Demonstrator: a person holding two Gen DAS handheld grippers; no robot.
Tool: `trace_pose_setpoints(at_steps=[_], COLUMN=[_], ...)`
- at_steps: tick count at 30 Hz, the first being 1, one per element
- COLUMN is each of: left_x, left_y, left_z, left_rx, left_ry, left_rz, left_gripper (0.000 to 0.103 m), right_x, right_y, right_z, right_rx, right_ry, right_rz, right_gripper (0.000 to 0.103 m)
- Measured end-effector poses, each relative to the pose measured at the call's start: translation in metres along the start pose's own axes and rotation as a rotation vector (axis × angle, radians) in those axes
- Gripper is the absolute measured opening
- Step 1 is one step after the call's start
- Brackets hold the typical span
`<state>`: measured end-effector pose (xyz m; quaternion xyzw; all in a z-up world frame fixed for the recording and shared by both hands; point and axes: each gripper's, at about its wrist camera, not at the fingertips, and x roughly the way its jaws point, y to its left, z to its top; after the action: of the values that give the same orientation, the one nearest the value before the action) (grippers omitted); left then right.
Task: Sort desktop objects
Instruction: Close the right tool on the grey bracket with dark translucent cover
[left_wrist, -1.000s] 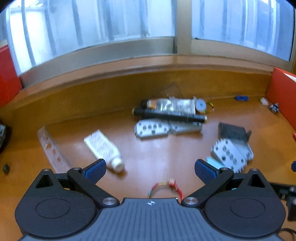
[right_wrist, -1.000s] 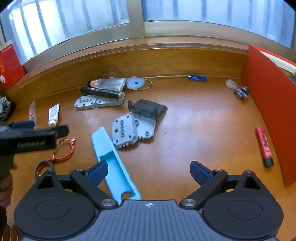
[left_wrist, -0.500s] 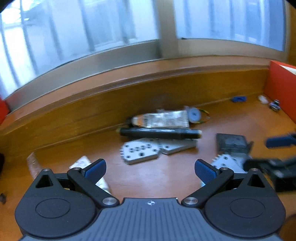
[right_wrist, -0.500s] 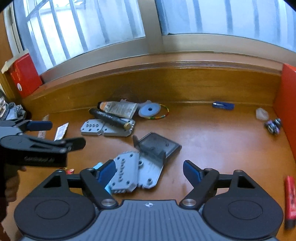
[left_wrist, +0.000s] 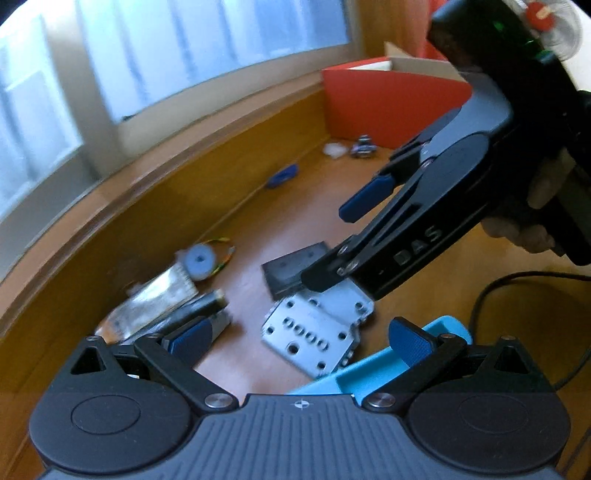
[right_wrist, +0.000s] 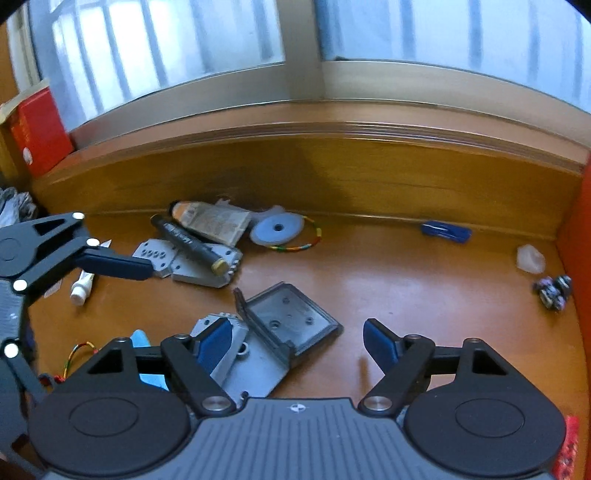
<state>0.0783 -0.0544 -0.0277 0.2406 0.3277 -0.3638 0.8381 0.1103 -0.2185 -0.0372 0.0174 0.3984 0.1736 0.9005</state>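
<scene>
My right gripper (right_wrist: 297, 341) is open and empty, low over a dark grey plastic part (right_wrist: 291, 321) that lies on a silver metal plate (right_wrist: 243, 354). My left gripper (left_wrist: 299, 338) is open and empty above the same silver plate (left_wrist: 314, 328), with a light blue tray (left_wrist: 373, 365) under its right finger. The right gripper also shows in the left wrist view (left_wrist: 334, 243), just above the dark part (left_wrist: 295, 267). Further back lie a black marker (right_wrist: 188, 243), a tube (right_wrist: 210, 218), a blue disc (right_wrist: 277, 229) and a second metal plate (right_wrist: 192, 262).
A red box wall (left_wrist: 391, 103) stands at the right. A blue clip (right_wrist: 447, 230), a clear lump (right_wrist: 530, 258) and a small dark object (right_wrist: 552, 291) lie at the back right. A white tube (right_wrist: 83, 286) and a string bracelet (right_wrist: 77, 354) lie left. A wooden ledge backs the desk.
Both grippers moved forward and closer together over the silver plate and dark part. The left wrist view swung to the right, so the right gripper now fills its upper right.
</scene>
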Motion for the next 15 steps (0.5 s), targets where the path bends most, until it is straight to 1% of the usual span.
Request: trace_pose_setpoints(at_steps=[5, 9, 11, 12, 13, 15], left_x=[0.013, 0.022, 0.028, 0.032, 0.034, 0.036], left_y=[0.011, 0.015, 0.017, 0.019, 0.022, 0.026], left_z=[0.003, 0.006, 0.006, 0.007, 0.007, 0.004], left_rx=[0.061, 0.092, 0.093, 0.086, 0.072, 0.034], left_ry=[0.025, 0.030, 0.041, 0.047, 0.052, 0.051], left_rz=[-0.094, -0.148, -0.169, -0.183, -0.200, -0.231], left_gripper=[0.100, 0.098, 0.094, 0.088, 0.079, 0.074], right_x=[-0.016, -0.023, -0.026, -0.026, -0.027, -0.029], right_y=[-0.010, -0.011, -0.009, -0.007, -0.007, -0.005], right_z=[-0.004, -0.008, -0.012, -0.014, -0.015, -0.018], right_rx=[0.055, 0.052, 0.039, 0.030, 0.023, 0.008], right_ry=[0.000, 0.011, 0.025, 0.036, 0.040, 0.046], right_rz=[-0.003, -0.011, -0.011, -0.014, -0.015, -0.016], right_gripper=[0.082, 0.082, 0.082, 0.082, 0.082, 0.082])
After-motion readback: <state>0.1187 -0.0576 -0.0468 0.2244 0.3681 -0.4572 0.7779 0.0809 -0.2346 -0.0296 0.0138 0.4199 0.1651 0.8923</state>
